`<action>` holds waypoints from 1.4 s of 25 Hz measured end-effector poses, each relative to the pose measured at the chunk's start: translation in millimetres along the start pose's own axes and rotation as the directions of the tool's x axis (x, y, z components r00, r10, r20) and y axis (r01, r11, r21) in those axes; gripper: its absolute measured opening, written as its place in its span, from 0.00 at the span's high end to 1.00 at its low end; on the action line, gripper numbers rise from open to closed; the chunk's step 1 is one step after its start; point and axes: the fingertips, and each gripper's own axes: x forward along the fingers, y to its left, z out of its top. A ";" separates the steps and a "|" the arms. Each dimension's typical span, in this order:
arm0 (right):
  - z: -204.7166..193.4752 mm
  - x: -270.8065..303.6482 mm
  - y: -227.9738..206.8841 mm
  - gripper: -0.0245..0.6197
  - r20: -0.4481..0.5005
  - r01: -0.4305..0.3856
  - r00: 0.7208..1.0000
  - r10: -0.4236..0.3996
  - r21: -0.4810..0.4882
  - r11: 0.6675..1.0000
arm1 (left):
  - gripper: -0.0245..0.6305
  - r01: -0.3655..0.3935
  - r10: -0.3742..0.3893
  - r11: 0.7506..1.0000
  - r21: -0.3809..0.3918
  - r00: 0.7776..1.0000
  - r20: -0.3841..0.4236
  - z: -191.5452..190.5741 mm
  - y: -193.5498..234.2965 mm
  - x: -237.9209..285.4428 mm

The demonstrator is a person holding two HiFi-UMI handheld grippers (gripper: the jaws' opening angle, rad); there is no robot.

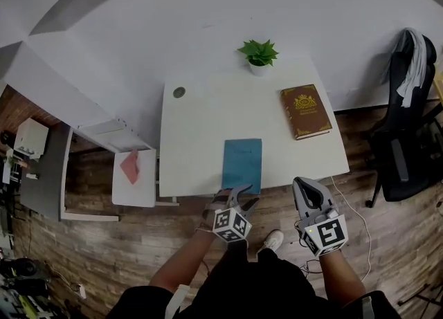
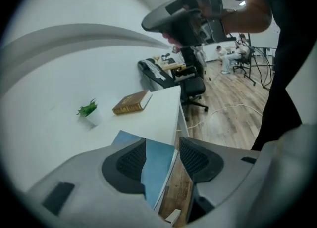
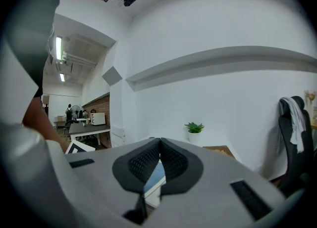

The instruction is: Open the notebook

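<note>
A closed blue notebook (image 1: 242,164) lies flat at the near edge of the white table (image 1: 201,138). My left gripper (image 1: 239,198) hovers just off that edge at the notebook's near end, jaws open. In the left gripper view the notebook (image 2: 154,170) and the table edge show through the gap of the left gripper (image 2: 162,144), and neither pad touches it. My right gripper (image 1: 308,187) is held off the table's near right corner, shut and empty. In the right gripper view the right gripper (image 3: 159,145) has its tips together, with a slice of the notebook (image 3: 156,176) below.
A brown hardcover book (image 1: 305,111) lies at the table's right and a small potted plant (image 1: 259,55) stands at the back. A black office chair (image 1: 405,138) is at the right. A low white side table (image 1: 135,179) with a red item stands at the left.
</note>
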 end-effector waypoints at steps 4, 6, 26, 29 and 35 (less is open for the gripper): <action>-9.2 -1.0 0.6 0.96 -0.019 0.006 1.000 -0.006 -0.002 1.000 | 0.66 0.063 -0.057 0.996 0.066 0.995 -0.083 -17.8 -12.0 26.7; -13.0 -2.0 -0.6 0.96 -0.027 0.013 1.000 -0.013 0.004 1.000 | 0.66 0.089 -0.078 0.992 0.085 0.989 -0.126 -25.7 -15.6 37.6; -23.9 -5.2 9.7 0.96 -0.025 0.019 1.000 -0.019 0.036 0.999 | 0.86 0.165 -0.134 0.976 0.142 0.969 -0.206 -37.1 -26.6 55.8; -21.4 -3.1 11.9 0.96 -0.018 0.018 1.000 -0.017 0.041 0.999 | 0.93 0.148 -0.134 0.986 0.079 0.979 -0.156 -33.1 -25.5 48.1; -22.5 -1.3 17.4 0.96 -0.056 0.029 0.998 -0.025 0.081 0.996 | 0.95 0.056 -0.050 0.973 -0.226 0.998 0.031 -15.0 0.0 16.2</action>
